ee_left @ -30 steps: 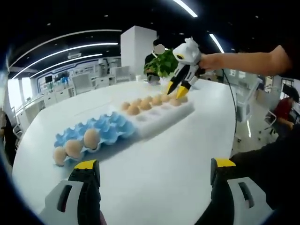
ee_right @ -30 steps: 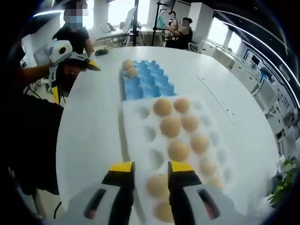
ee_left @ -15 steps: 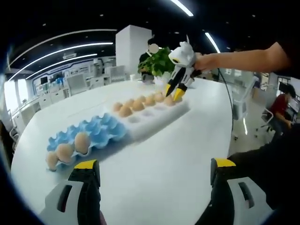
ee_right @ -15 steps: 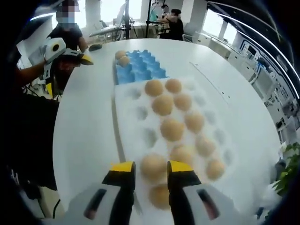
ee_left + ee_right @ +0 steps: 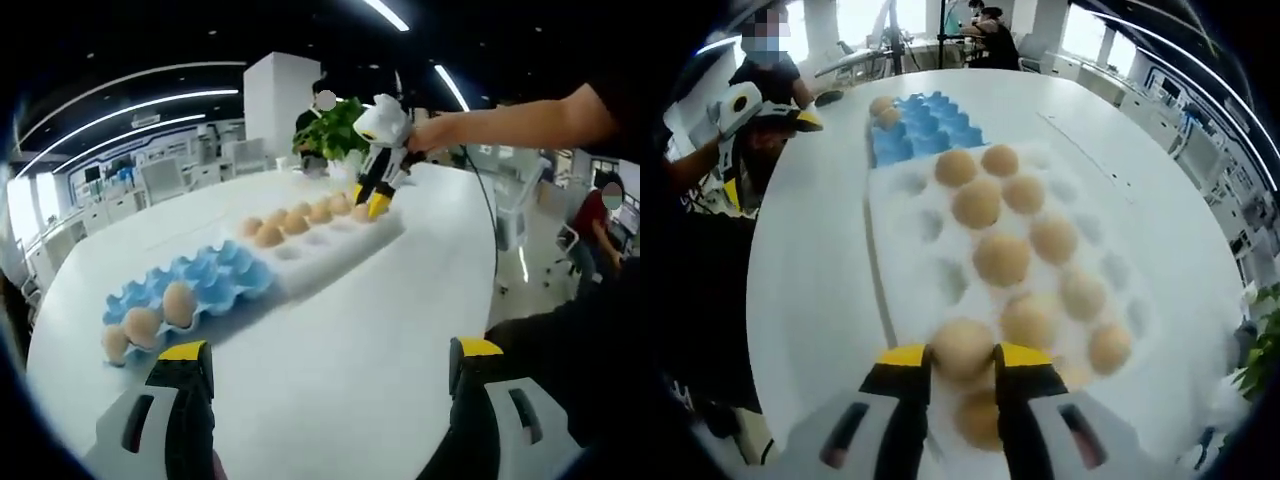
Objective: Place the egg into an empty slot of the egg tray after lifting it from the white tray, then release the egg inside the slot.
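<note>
Right gripper (image 5: 962, 356) low over near end of white tray (image 5: 902, 262), yellow tips on either side of egg (image 5: 962, 347) seated in tray slot; jaws narrow, contact looks likely, grip not certain. Blue egg tray (image 5: 925, 128) butts far edge of white tray, most slots empty. Left gripper (image 5: 330, 365) spread wide, empty, above bare table (image 5: 340, 330) with free room toward near edge.

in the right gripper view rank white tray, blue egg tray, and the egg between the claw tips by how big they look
1. white tray
2. blue egg tray, farther away, so true size unsure
3. egg between the right claw tips
</note>
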Demonstrator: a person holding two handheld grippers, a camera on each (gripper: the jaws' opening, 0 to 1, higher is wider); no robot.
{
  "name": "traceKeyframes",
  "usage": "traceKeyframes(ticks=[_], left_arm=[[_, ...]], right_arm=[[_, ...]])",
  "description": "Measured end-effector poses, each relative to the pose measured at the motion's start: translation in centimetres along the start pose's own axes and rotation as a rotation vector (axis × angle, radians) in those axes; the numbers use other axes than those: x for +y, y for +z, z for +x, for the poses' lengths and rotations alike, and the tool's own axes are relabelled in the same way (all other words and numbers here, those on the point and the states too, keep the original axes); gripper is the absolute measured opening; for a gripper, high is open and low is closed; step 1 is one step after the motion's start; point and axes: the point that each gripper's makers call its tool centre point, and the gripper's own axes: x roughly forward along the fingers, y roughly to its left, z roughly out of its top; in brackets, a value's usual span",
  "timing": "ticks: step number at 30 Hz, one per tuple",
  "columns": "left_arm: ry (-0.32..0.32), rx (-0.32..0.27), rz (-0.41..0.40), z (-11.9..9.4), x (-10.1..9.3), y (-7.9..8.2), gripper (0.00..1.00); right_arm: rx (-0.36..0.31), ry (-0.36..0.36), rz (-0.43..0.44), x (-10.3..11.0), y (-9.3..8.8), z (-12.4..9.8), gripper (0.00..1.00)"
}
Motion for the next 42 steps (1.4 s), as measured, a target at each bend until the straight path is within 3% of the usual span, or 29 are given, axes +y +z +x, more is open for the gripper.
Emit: traceKeyframes(ticks=[4,6,11,15,30,37,39,42], left_arm=[[0.004,0.011,0.005,-0.2,0.2,-0.2,1.0],[0.008,0.011,0.007,-0.5,0.3,0.0,1.0],[0.023,-0.004,0.002,-1.4,0.9,0.6,1.0],[0.029,-0.04,-0.049,-2.0,1.6,1.3,1.0],[0.064,-0.021,-0.056,-3.6,3.0,1.5,1.0],[0.066,-0.029,-0.074,-3.9,3.4,1.7,1.0],[0.035,-0.08,-0.14,-4.0,3.1,2.6,1.0],[0.049,-0.063,-0.115,-3.9,3.4,2.5,1.0]], right_arm=[[0.02,0.0,0.018,0.1,-0.1,0.3,0.27],[0.038,0.002,0.083,-0.1,-0.2,0.4,0.27],[0.067,-0.013,0.074,0.3,-0.1,0.6,0.27],[0.08,-0.025,0.096,0.4,-0.2,0.5,0.27],[0.05,-0.047,0.109,0.8,-0.1,0.3,0.27],[0.049,-0.049,0.099,0.8,0.0,-0.1,0.27],[0.036,-0.051,0.112,1.0,0.4,-0.5,0.27],[0.028,-0.051,0.107,1.1,0.8,-1.1,0.27]])
